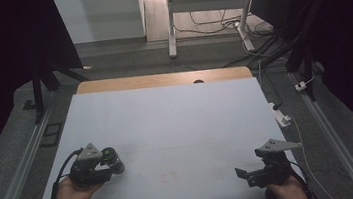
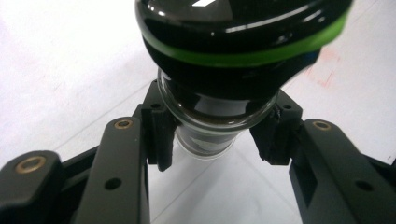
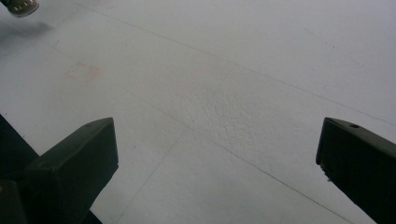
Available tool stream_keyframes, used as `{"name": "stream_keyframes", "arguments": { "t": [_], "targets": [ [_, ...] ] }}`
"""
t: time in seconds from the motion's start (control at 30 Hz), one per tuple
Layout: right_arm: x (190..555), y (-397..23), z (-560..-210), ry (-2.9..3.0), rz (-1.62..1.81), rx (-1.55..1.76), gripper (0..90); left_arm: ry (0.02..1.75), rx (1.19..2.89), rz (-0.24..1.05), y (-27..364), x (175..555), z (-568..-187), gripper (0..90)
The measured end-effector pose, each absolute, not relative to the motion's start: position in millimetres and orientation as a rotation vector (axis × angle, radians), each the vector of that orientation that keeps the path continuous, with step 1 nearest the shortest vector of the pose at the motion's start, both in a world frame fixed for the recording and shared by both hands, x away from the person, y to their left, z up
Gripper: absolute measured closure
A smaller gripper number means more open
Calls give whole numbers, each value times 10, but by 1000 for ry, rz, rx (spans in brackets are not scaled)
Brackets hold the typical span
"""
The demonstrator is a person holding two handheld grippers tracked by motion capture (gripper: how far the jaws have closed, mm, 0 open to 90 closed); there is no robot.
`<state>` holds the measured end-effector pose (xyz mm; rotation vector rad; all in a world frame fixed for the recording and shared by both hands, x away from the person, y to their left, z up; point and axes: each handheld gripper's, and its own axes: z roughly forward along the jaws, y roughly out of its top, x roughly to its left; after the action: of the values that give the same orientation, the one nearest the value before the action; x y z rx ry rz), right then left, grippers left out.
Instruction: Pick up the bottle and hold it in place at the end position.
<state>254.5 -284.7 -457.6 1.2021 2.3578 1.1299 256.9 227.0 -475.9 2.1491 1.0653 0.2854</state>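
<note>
Left gripper (image 1: 105, 164) clenched on a small clear glass jar with a black lid and green band (image 2: 219, 88) — pads (image 2: 161, 135) pressing the glass neck just below the lid. Jar sits near the left front corner of the pale blue-white table (image 1: 167, 125). Right gripper (image 1: 246, 174) at the right front edge — jaws spread wide, nothing between them, table surface beneath.

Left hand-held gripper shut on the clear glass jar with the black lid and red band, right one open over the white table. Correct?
Not quite: the band is green, as the left gripper view shows on the clear glass jar with the black lid. The left hand-held gripper is shut on it; the right hand-held gripper is open over the white table.
</note>
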Motion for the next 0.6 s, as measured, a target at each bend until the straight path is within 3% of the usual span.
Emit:
{"name": "stream_keyframes", "arguments": {
  "t": [0.6],
  "targets": [
    [2555,-2848,-4575,2356,1136,1211,0,1013,2153,273,1952,2852,-4568,537]
  ]
}}
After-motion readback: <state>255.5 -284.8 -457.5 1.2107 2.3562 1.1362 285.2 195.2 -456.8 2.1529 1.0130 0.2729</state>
